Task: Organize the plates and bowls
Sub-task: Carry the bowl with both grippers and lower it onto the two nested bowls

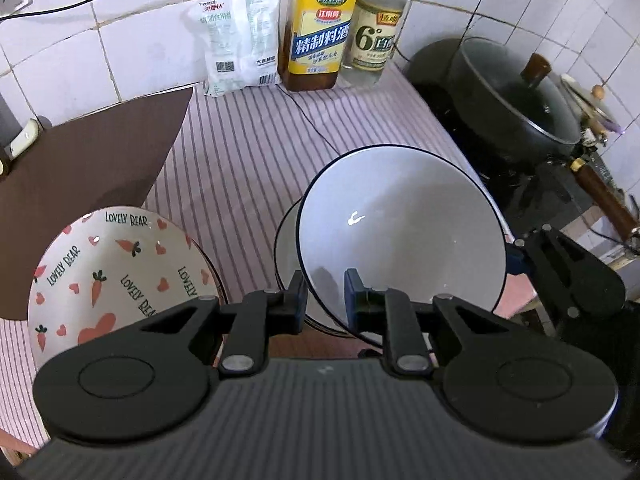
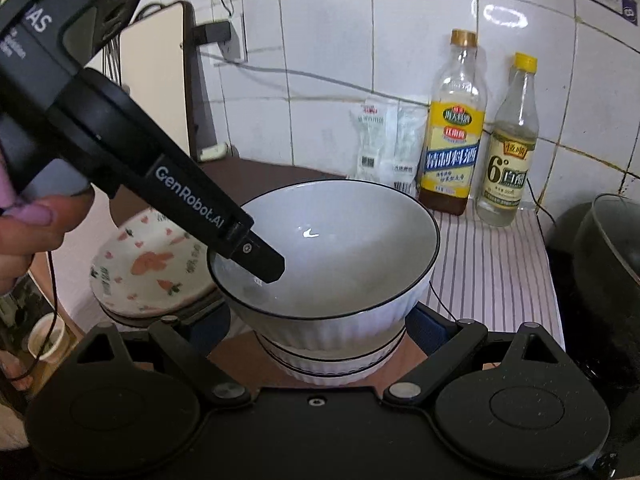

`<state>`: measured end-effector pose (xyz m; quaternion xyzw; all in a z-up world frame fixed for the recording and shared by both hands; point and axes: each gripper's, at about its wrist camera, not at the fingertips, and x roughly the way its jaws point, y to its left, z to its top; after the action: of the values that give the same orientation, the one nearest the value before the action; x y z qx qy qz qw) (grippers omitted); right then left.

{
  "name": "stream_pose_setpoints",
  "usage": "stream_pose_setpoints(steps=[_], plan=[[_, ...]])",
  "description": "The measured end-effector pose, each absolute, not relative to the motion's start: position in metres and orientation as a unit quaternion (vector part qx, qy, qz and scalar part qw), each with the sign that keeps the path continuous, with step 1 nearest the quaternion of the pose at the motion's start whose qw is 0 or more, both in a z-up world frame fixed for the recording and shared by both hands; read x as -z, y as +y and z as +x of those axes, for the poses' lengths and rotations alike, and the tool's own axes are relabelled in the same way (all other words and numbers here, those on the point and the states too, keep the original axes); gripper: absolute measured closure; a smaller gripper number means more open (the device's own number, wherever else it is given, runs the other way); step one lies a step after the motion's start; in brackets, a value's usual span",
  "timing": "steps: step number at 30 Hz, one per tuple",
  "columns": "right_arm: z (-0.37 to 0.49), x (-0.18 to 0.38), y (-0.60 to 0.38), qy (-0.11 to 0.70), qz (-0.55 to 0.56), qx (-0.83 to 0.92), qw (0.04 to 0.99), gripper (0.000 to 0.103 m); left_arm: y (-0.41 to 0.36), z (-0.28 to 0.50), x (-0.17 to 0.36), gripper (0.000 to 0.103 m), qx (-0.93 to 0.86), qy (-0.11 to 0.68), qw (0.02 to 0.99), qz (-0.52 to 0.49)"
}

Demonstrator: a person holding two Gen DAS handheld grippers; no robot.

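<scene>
A white bowl with a dark rim (image 1: pixel 400 224) hangs tilted over a second white ribbed bowl (image 2: pixel 332 368). My left gripper (image 1: pixel 326 300) is shut on the upper bowl's near rim, one finger inside and one outside. In the right wrist view the upper bowl (image 2: pixel 340 240) fills the middle, and the left gripper's fingers (image 2: pixel 260 260) reach into it from the upper left. My right gripper (image 2: pixel 316 328) stands wide around the stacked bowls; a thin gap shows beside its left pad. A carrot-and-heart plate (image 1: pixel 112 276) lies left of the bowls on another dish.
A striped cloth (image 1: pixel 248 152) covers the counter, with a brown board (image 1: pixel 92 168) at the left. Two bottles (image 1: pixel 320 36) and a white bag (image 1: pixel 240 44) stand against the tiled wall. A black wok with a glass lid (image 1: pixel 516 96) sits at the right. A thin cable (image 1: pixel 312 128) crosses the cloth.
</scene>
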<state>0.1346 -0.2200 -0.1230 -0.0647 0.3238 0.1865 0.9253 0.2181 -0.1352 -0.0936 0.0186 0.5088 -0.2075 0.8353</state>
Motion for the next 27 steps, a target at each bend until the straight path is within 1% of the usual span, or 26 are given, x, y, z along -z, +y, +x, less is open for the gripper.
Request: stream_pose_setpoints(steps=[8, 15, 19, 27], plan=[[0.146, 0.136, -0.211, 0.338, -0.099, -0.173, 0.92, 0.007, -0.144, 0.222, 0.107, 0.085, 0.198, 0.505, 0.839, 0.05], [0.146, 0.14, -0.21, 0.337, -0.093, -0.165, 0.922, 0.006, -0.151, 0.221, 0.112, 0.085, 0.188, 0.498, 0.843, 0.082], [0.147, 0.142, -0.212, 0.341, -0.082, -0.159, 0.923, 0.006, -0.154, 0.222, 0.113, 0.085, 0.179, 0.5, 0.843, 0.084], [0.145, 0.144, -0.21, 0.324, -0.077, -0.138, 0.933, 0.006, -0.156, 0.221, 0.115, 0.084, 0.163, 0.491, 0.852, 0.082]])
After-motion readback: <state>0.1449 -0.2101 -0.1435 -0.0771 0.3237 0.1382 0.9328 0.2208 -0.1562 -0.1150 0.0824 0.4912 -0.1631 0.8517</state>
